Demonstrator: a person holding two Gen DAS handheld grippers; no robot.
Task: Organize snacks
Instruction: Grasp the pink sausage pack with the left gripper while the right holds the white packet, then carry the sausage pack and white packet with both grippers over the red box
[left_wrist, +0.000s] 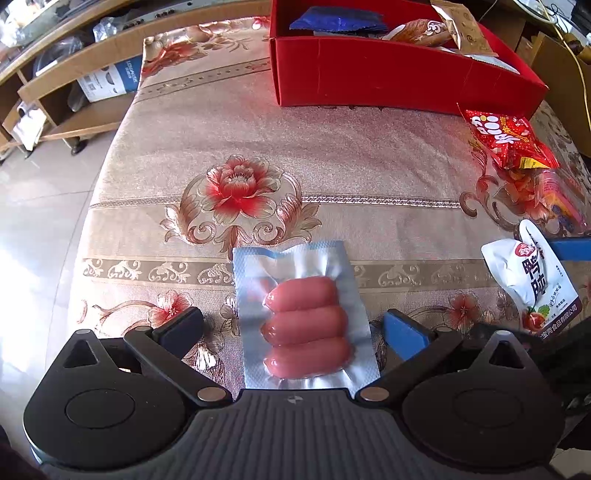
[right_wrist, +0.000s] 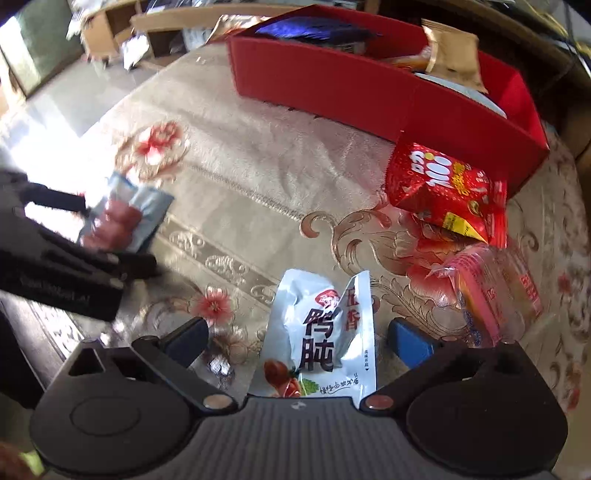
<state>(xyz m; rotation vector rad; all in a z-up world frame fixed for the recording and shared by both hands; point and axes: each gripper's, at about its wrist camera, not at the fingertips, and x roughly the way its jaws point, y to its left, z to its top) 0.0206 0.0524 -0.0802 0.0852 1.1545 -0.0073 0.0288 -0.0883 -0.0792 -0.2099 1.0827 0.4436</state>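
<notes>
Both grippers spread: left (left_wrist: 291, 328) straddles sausage pack (left_wrist: 301, 321), right (right_wrist: 299, 338) straddles white pouch (right_wrist: 325, 339); pinch each mid-body, then carry to box (left_wrist: 369, 77) at 12 o'clock

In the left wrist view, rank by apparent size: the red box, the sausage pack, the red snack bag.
1. red box, clearly largest, though farthest and cut off at the top.
2. sausage pack, enlarged by sitting closest to the camera.
3. red snack bag, smallest.

A home: floral tablecloth (left_wrist: 258, 122), wooden shelving (left_wrist: 66, 77), tiled floor (left_wrist: 40, 206)
</notes>
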